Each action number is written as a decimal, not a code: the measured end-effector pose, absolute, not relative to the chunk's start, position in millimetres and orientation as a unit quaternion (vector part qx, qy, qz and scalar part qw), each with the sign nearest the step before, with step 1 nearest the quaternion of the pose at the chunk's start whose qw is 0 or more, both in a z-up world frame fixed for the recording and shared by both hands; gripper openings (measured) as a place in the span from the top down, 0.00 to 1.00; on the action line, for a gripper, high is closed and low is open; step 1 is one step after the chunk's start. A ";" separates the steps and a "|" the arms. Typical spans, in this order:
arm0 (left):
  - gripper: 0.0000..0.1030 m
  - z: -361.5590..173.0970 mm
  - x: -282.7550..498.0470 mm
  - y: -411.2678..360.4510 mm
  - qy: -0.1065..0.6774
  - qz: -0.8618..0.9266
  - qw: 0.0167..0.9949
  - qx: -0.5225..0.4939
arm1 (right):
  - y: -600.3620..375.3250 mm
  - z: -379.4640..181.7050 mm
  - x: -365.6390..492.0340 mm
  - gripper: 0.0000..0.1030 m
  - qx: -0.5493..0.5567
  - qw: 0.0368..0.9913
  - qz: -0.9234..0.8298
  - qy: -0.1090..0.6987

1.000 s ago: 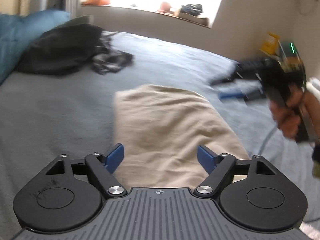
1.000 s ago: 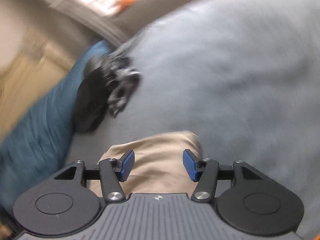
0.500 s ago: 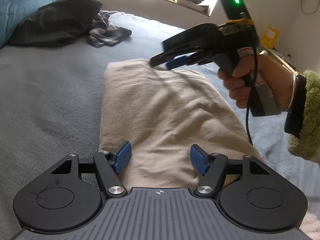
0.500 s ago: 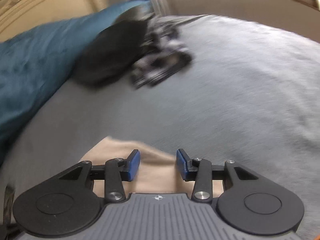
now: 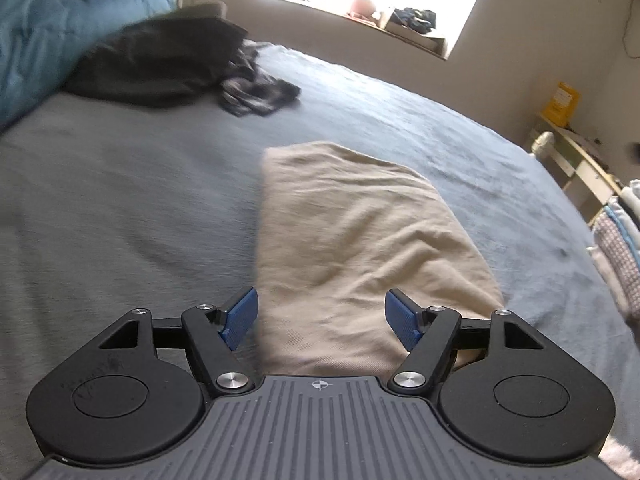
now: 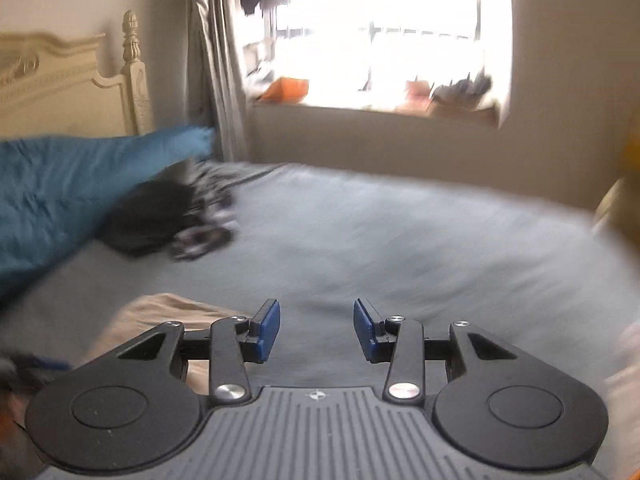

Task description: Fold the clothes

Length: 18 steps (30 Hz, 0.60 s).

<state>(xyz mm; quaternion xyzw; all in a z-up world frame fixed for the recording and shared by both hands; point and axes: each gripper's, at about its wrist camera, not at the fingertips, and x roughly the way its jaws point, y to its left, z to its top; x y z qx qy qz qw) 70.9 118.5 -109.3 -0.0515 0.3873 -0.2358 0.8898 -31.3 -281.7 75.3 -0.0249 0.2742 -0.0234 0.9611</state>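
Observation:
A beige garment (image 5: 360,248), folded into a long strip, lies flat on the grey bed cover (image 5: 120,220). My left gripper (image 5: 320,308) hovers over its near end. The jaws are opening a little, the cloth lies below them, and the pads press on nothing. My right gripper (image 6: 316,320) is raised and looks across the bed toward the window. It stands open with only bare grey cover (image 6: 400,240) seen between its blue pads. A corner of the beige garment (image 6: 160,312) shows to its lower left.
A dark clothing pile (image 5: 160,64) and a crumpled patterned garment (image 5: 256,92) lie at the far left beside a blue duvet (image 5: 40,48). Folded laundry (image 5: 620,232) is stacked off the bed's right edge. A headboard (image 6: 60,80) and curtain stand behind.
The right gripper and its hand, over the beige garment half a second ago, have left the left wrist view. The right view has risen from the bed to the window. The left gripper shifted slightly.

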 end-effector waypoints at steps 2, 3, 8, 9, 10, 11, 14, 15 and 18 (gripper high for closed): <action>0.31 -103.2 62.6 122.7 0.383 -0.228 0.894 -0.047 | -280.7 105.3 -67.3 0.57 -0.100 0.961 -0.033 0.257; 0.31 -100.2 58.3 124.8 0.381 -0.224 0.896 -0.045 | -276.8 113.0 -79.4 0.57 -0.132 0.957 -0.030 0.255; 0.30 -93.8 31.4 119.8 0.372 -0.215 0.903 -0.011 | -231.1 70.1 -92.0 0.57 -0.181 0.931 0.083 0.305; 0.30 -94.9 26.7 116.5 0.374 -0.215 0.902 0.000 | -219.9 49.3 -86.8 0.57 -0.159 0.930 0.108 0.314; 0.30 -96.0 21.9 113.1 0.376 -0.215 0.901 0.010 | -208.7 28.4 -81.5 0.57 -0.138 0.927 0.132 0.323; 0.30 -97.5 17.9 109.8 0.376 -0.214 0.901 0.024 | -196.9 9.4 -75.5 0.58 -0.120 0.922 0.154 0.333; 0.30 -101.5 8.7 100.9 0.372 -0.208 0.902 0.068 | -158.9 -35.6 -53.6 0.58 -0.096 0.912 0.194 0.349; 0.30 -102.9 6.7 98.7 0.369 -0.205 0.903 0.083 | -150.7 -41.8 -44.6 0.58 -0.081 0.912 0.200 0.348; 0.30 -109.5 8.8 94.1 0.367 -0.192 0.903 0.115 | -136.6 -54.9 -19.3 0.57 -0.034 0.910 0.217 0.352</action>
